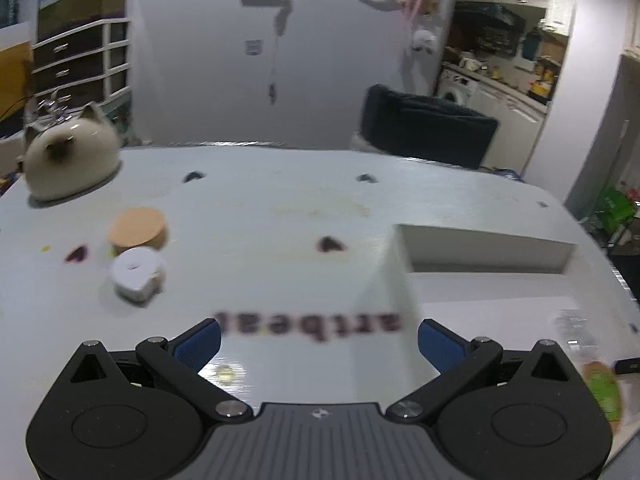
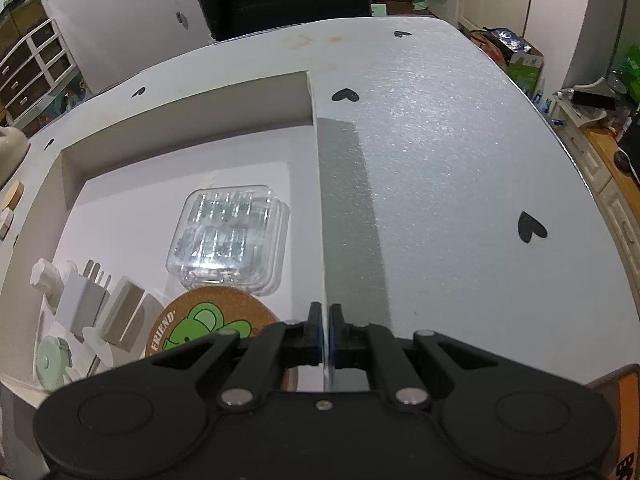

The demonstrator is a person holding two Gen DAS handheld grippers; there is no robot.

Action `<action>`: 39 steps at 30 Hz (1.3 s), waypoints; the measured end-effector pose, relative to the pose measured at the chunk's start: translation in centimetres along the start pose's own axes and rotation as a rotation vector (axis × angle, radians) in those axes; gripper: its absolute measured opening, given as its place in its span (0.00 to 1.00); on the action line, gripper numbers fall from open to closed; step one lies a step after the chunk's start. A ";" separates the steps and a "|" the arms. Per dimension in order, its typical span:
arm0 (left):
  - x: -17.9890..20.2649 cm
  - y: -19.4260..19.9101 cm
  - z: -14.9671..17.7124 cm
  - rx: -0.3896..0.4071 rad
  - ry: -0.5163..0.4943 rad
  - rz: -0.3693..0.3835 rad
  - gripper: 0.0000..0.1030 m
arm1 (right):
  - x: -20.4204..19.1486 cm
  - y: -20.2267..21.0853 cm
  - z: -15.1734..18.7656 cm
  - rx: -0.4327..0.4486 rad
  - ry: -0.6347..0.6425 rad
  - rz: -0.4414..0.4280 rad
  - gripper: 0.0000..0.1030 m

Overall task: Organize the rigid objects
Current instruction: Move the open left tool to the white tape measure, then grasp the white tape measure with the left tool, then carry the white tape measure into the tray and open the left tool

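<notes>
Box (image 2: 192,128), white, open-topped, shallow, on table (image 2: 440,160); side wall runs away from right-wrist view, long axis roughly along that gripper's line of sight. Already inside, seen from right wrist: clear clamshell case (image 2: 228,236) mid-floor; cork coaster (image 2: 200,328) w/ green bear print at near end, overlapping the case's near edge; white plug adapter (image 2: 80,300) and grey-white block (image 2: 124,316) near left corner; small mint-green item (image 2: 52,360) at near left, type not made out.

Right gripper (image 2: 325,332): jaws pressed together on the near end of the box's right wall; the thin white edge is seen pinched between the pads. Box judged steadied by it.

Left gripper (image 1: 320,340): jaws spread wide, nothing between the blue pads. Frame blurred. Box side w/ inverted lettering lies just ahead and to its right.

Still loose on table, left-wrist view: round cork-topped item (image 1: 138,228) and white tape roll (image 1: 136,272), touching or nearly so, both ahead-left of left gripper, opp. side from box. Left hand is the nearer and the free one; next pick judged to fall to it, then carried rightward into box.

Cat-shaped ceramic pot (image 1: 72,156) at far left; dark chair (image 1: 428,128) beyond table.
</notes>
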State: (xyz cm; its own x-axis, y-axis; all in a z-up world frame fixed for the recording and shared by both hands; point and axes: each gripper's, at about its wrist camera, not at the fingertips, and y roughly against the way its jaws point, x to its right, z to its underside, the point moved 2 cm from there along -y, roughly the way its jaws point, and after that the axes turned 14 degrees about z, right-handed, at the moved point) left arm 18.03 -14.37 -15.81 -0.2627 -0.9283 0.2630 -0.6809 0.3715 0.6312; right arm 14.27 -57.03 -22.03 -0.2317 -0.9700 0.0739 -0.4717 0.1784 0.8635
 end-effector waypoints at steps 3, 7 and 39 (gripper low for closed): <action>-2.8 -0.6 0.4 -0.001 0.028 -0.032 1.00 | -0.1 0.0 0.0 -0.001 -0.006 0.005 0.05; -6.3 -1.2 0.6 0.027 0.018 -0.103 1.00 | -0.1 0.0 0.0 -0.001 -0.011 0.007 0.05; -14.5 -4.1 -1.9 0.018 -0.084 -0.142 0.51 | -0.1 0.0 0.0 -0.013 -0.052 0.030 0.07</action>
State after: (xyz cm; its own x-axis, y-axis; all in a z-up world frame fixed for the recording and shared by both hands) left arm 25.91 -2.41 -20.87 -0.2188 -0.9696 0.1097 -0.7273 0.2370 0.6441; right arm 14.28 -56.91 -22.03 -0.2895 -0.9543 0.0736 -0.4530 0.2044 0.8678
